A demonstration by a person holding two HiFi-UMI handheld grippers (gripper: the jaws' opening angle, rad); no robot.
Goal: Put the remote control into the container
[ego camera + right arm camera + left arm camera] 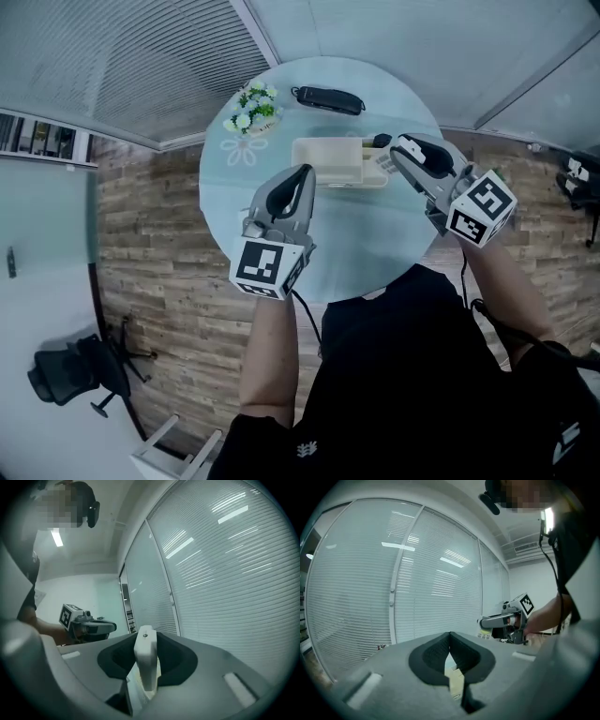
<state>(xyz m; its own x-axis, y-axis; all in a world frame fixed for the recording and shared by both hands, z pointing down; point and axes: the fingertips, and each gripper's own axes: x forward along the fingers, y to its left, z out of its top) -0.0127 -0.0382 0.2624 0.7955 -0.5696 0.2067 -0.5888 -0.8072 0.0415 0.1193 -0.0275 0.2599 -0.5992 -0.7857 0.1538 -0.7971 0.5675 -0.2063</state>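
The right tool (146, 637) is clamped on the slim white remote control (147, 667), upright at the right end of the container (323, 150) on the worktop (375, 244). The left tool (450, 644) is closed and empty. The remote looks light, rigid and smooth, so it is best gripped across its flat faces.

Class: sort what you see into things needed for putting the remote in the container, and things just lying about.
Job in hand: white remote, held by the right gripper; cream container.
Lying about: flowers; black oblong item; office chair.
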